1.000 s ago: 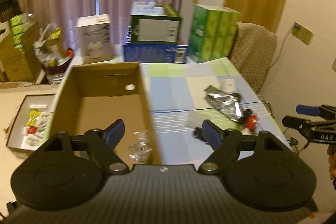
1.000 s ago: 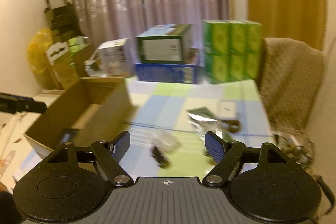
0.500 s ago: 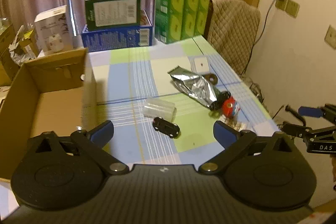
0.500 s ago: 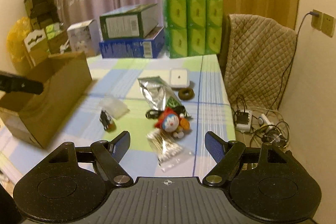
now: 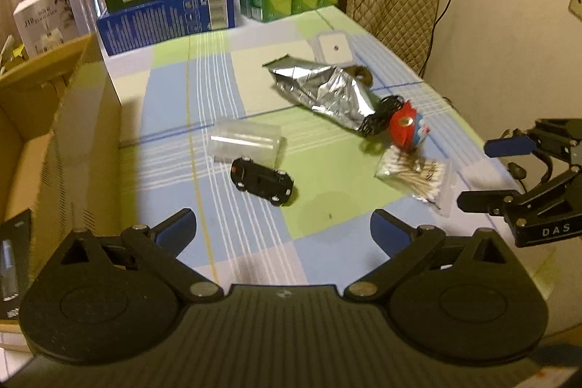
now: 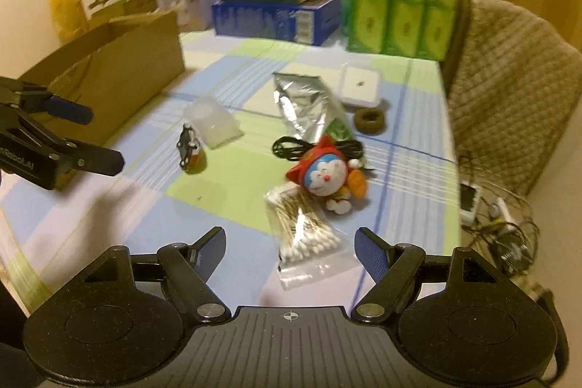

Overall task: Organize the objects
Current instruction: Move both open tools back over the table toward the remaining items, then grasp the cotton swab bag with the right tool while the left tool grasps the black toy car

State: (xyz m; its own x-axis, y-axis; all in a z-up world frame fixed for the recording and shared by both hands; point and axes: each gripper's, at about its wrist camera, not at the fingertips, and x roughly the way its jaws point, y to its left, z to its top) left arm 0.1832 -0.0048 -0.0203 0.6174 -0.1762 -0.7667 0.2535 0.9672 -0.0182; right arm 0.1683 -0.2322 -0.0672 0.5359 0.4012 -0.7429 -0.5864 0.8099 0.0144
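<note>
On the table (image 5: 327, 199) lie one toy car (image 5: 262, 181) and one swab bag (image 6: 302, 232), both grippers' fingers released.

"DAS" on right tongs (image 5: 483, 170)

Left wrist view: set above the near edge of the table (image 5: 174, 104), looking forward and down its length toward the stacked boxes, with the cardboard box (image 5: 72, 119) close at its left and the right gripper (image 5: 483, 171) entering at its right edge. Right wrist view: set further right along the same near edge, facing the same far end, with the left gripper (image 6: 102, 139) at its left edge. Both views share the toy car (image 5: 262, 180), the bag of cotton swabs (image 6: 302, 228) and the Doraemon plush (image 6: 327, 173) on the middle of the table.
</note>
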